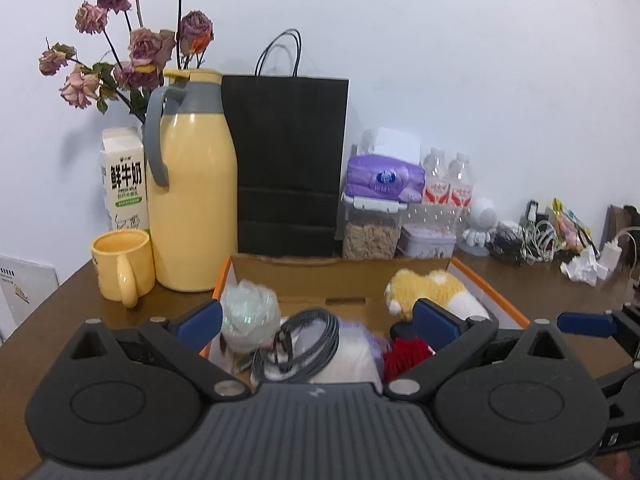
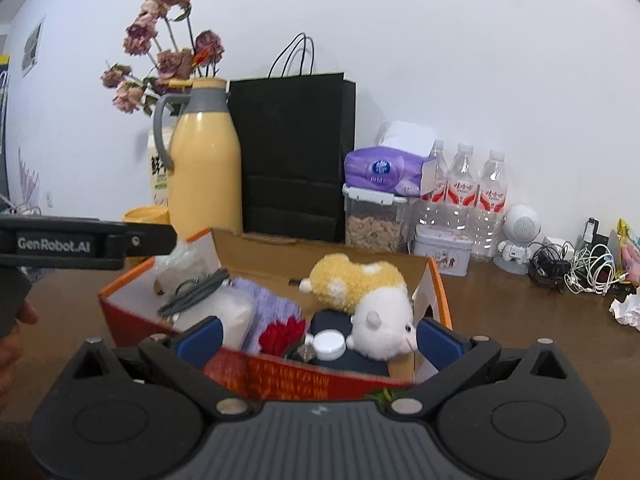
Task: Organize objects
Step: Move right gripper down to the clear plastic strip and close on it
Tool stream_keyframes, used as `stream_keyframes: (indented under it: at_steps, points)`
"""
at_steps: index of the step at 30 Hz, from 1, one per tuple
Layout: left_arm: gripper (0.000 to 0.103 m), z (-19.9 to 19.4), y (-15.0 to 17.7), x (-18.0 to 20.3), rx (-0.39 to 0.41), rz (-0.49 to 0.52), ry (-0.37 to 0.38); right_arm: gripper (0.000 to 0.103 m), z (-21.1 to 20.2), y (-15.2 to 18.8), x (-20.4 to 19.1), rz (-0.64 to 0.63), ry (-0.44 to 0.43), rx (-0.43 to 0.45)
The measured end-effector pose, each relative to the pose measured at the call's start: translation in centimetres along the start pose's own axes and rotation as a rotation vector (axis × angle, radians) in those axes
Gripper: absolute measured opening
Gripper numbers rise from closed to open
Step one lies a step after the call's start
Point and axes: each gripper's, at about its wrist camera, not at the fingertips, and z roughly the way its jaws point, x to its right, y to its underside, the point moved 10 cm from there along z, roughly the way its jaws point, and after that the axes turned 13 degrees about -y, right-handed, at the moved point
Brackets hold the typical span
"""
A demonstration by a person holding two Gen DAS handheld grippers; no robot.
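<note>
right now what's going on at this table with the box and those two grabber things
A person holds a pair of tongs in each hand over an open cardboard box on a brown table. Both the left tongs and the right tongs are open and hold nothing. The box already holds a plush toy, a grey cable, a crumpled plastic bag and something red. Behind it stand a yellow jug, a mug and a black paper bag.

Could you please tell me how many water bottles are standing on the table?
3, in a row against the wall right of the tissue pack: left bottle, middle bottle, right bottle. More may hide behind the tissues.
</note>
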Motion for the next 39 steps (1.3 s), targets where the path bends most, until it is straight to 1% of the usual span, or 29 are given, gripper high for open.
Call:
stream_keyframes:
  at_steps: [6,12,18,28,33,35,37,39]
  points:
    - [0.103,-0.3,2.6,-1.0,-0.055,0.044,-0.008,0.103,-0.8,2.1,0.0,-0.004,0.005,-0.047]
    - [0.103,-0.5,5.2,-2.4,-0.118,0.052,-0.019,0.103,-0.5,4.9,0.4,0.009,0.014,-0.123]
    - [0.103,-0.5,7.3,-2.9,-0.164,0.075,-0.015,0.103,0.0,7.0,0.5,0.018,0.017,-0.181]
    - [0.103,0.0,8.2,-3.5,-0.18,0.052,-0.014,0.103,1.1,8.4,0.7,0.043,0.018,-0.215]
    - [0.103,0.1,8.5,-3.6,-0.19,0.046,-0.006,0.102,1.5,8.7,0.4,0.049,0.001,-0.219]
    - [0.103,0.1,8.5,-3.6,-0.19,0.043,-0.004,0.097,1.7,8.7,0.0,0.062,-0.021,-0.215]
    - [0.103,0.1,8.5,-3.6,-0.188,0.042,-0.004,0.083,2.1,8.6,-0.7,0.072,-0.045,-0.215]
    - [0.103,0.0,8.4,-3.6,-0.187,0.041,-0.003,0.078,2.7,8.5,-1.4,0.076,-0.06,-0.223]
